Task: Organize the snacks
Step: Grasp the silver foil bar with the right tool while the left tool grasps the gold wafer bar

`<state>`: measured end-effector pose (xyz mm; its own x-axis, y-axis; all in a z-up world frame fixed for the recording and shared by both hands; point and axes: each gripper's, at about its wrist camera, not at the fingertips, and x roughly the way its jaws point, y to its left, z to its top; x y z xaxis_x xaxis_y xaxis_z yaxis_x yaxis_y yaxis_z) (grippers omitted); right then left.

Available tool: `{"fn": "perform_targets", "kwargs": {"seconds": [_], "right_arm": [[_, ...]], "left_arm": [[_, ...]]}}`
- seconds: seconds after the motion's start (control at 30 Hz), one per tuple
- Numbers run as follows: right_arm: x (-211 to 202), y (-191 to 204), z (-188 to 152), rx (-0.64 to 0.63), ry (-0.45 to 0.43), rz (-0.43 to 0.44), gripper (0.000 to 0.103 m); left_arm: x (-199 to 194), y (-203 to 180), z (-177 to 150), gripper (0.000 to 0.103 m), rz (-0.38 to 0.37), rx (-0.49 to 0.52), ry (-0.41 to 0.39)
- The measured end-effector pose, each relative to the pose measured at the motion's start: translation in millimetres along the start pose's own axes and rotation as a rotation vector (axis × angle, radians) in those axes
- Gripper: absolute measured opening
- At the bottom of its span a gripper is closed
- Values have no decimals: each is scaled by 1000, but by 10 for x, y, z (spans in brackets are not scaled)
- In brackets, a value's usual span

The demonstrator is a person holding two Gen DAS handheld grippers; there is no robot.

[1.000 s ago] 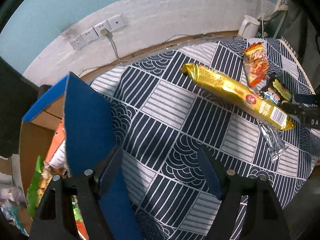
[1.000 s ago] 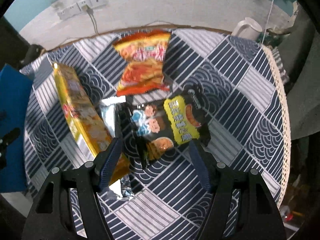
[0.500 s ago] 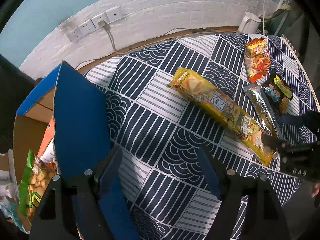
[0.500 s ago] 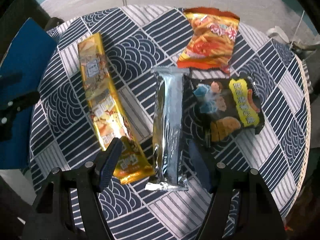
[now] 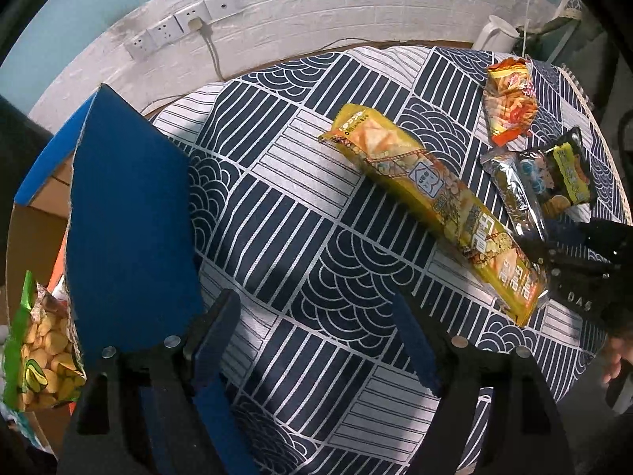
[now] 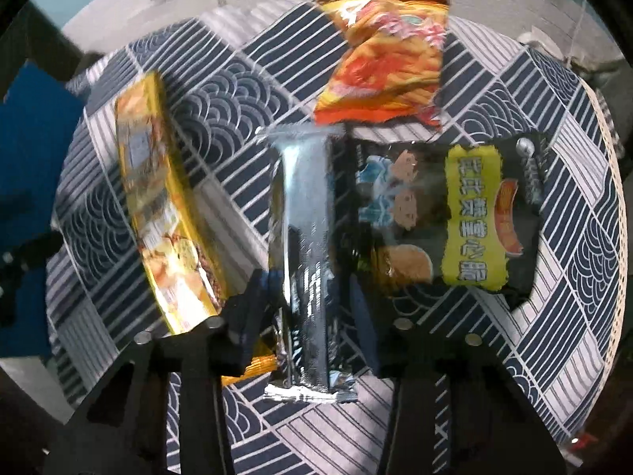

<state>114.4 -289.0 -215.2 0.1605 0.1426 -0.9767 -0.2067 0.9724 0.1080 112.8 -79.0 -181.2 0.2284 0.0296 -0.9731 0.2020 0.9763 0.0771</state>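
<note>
Four snacks lie on the patterned tablecloth: a long yellow cracker pack, a silver foil pack, a black cookie bag and an orange chip bag. My right gripper has its jaws narrowed around the near end of the silver pack, both fingers at its sides; it also shows in the left wrist view. My left gripper is open and empty above the cloth, beside the blue flap of a cardboard box.
The box at the left holds a green snack bag. A white kettle stands at the table's far edge. Wall sockets with a cable are behind. The round table's edge runs along the right.
My right gripper has dropped forward onto the silver pack and narrowed its jaws around it. The left gripper has barely shifted.
</note>
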Motion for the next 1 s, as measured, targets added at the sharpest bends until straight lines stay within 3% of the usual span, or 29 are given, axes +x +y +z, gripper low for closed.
{"fn": "perform_targets", "kwargs": {"seconds": [0.07,0.13,0.43,0.53,0.83,1.0], "right_arm": [[8,93,-31,-36,-3,-24,30],[17,190,-92,-50,2,-7,29],[6,691,-310,-127,24,117,27],[-8,753,-349,-125,19,113,27],[-246,37,-422,-40,-25,59,27],[-344,-278,-449,-24,-65,30,27]], "left_arm": [[-5,12,-9,81,0,-5,1],[-13,18,-12,81,-3,-10,1],[-72,36,-48,81,-9,-17,-6],[-77,33,-52,81,-18,-24,-4],[-15,-88,118,83,-121,-134,2],[65,-210,241,87,-128,-183,-6]]}}
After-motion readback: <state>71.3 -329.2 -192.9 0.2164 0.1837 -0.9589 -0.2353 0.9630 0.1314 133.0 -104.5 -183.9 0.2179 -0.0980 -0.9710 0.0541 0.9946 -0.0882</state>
